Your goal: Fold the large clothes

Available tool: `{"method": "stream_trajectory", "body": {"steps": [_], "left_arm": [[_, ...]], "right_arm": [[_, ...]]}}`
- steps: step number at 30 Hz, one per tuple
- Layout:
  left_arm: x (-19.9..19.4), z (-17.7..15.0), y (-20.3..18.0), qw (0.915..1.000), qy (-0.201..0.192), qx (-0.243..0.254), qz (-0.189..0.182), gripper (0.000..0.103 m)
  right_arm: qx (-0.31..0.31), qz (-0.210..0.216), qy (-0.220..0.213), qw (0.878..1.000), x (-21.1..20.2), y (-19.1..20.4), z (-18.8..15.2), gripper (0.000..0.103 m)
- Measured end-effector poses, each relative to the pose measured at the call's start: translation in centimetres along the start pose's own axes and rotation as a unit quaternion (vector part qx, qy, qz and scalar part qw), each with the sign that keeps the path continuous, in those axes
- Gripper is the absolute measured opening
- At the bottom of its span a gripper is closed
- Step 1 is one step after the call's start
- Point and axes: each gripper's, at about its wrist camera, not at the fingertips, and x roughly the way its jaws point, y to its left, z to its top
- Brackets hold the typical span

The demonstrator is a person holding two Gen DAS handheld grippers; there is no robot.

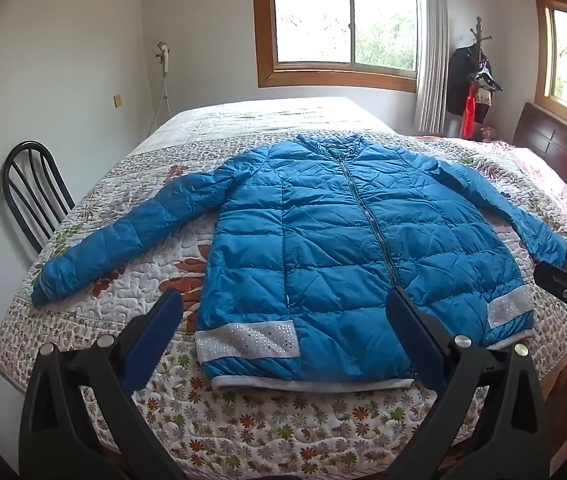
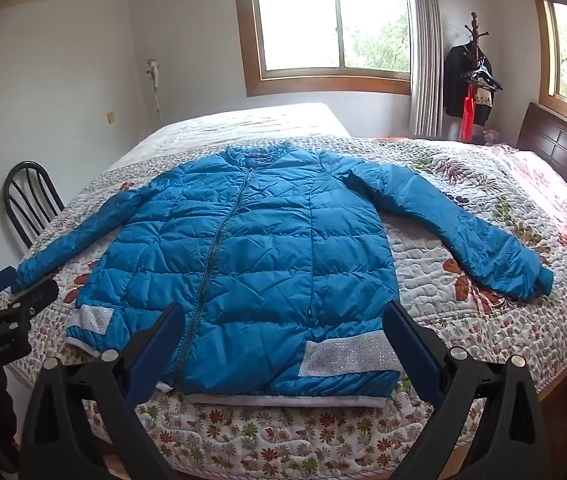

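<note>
Both fingers (image 1: 283, 308) are hovering wide apart, gripping nothing, over the blue jacket's hem (image 1: 307, 384).
Puffy fabric is looking slippery; a shallow pinch risks sliding off, dragging the quilt (image 1: 243, 420).

Open quilt around the jacket, chair and headboard at the edges

Bare bed (image 1: 135, 360) lay free before the blue jacket (image 1: 347, 248) hem and under both spread sleeves; a black chair (image 1: 31, 196) crowded the left bed edge, the dark headboard (image 2: 563, 152) the right, and a coat rack (image 2: 473, 76) stood beyond.
</note>
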Motion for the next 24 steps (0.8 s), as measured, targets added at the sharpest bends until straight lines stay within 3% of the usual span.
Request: {"method": "stream_trajectory", "body": {"steps": [24], "left_arm": [[0.09,0.02,0.12,1.0000,-0.005,0.001,0.004,0.100]], "right_arm": [[0.002,0.001,0.000,1.000,0.17,0.02,-0.03,0.099]]}}
